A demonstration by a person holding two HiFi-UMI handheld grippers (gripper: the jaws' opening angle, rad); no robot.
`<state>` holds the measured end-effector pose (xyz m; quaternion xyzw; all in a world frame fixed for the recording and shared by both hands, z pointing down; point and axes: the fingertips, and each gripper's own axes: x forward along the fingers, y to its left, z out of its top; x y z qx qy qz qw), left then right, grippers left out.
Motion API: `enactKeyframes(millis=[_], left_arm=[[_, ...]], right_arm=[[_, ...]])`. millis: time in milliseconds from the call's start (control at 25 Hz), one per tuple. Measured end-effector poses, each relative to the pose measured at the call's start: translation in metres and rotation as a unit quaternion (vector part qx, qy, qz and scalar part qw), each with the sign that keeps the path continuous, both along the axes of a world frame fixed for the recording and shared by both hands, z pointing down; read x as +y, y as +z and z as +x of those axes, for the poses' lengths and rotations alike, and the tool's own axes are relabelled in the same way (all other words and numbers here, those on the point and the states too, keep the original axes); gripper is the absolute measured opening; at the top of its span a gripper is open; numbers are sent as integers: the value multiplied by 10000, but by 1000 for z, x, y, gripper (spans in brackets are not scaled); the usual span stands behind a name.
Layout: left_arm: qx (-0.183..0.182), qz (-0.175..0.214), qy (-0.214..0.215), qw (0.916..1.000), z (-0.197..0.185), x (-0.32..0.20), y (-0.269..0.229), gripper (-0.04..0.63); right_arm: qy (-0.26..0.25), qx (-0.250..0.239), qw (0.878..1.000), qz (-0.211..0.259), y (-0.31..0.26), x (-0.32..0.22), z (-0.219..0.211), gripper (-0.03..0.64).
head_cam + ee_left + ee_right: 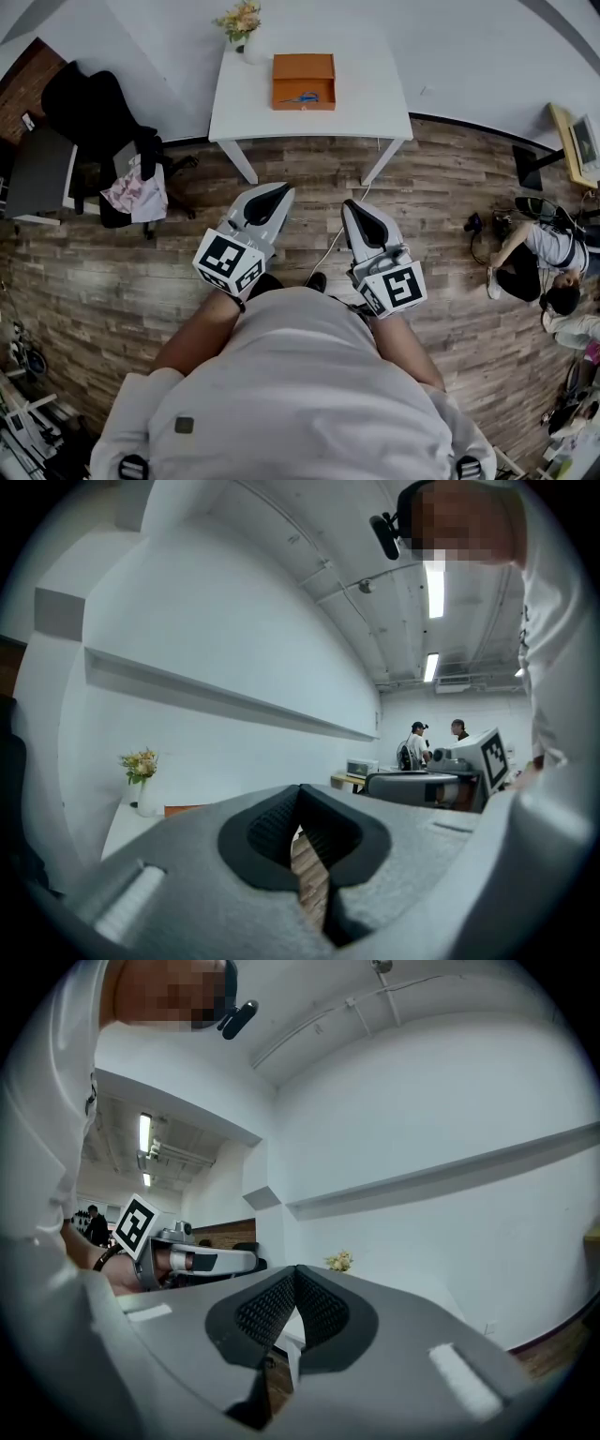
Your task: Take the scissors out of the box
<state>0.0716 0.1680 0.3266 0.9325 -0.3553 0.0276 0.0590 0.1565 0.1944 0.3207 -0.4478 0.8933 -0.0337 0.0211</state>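
An open orange box point(303, 82) stands on a white table point(366, 108) at the far side of the room. Blue-handled scissors point(300, 97) lie inside it. In the head view both grippers are held out in front of the person's body, well short of the table, over wooden floor. The left gripper point(280, 191) has its jaws together with nothing between them. So does the right gripper point(349, 205). In the left gripper view the box point(183, 809) shows as a thin orange strip beyond the shut left gripper point(300, 789). The right gripper point(296, 1269) looks shut in its own view too.
A vase of flowers point(241, 22) stands at the table's back left corner. A black chair point(94, 112) draped with cloth is at the left. A person point(548, 253) sits on the floor at the right. A white cable point(333, 246) runs across the floor between the grippers.
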Motion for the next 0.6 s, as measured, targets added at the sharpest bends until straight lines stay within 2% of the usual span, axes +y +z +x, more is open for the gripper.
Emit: enactKeyframes(millis=[320,600], left_arm=[[70,-22,-31,10000,14,-18,4,5],[206,-47,119,9997,21,-47,8,5]], right_arm=[[24,-38,9999,-156,10,-17,18,11],[158,51,9997,-166,12,-42,23,11]])
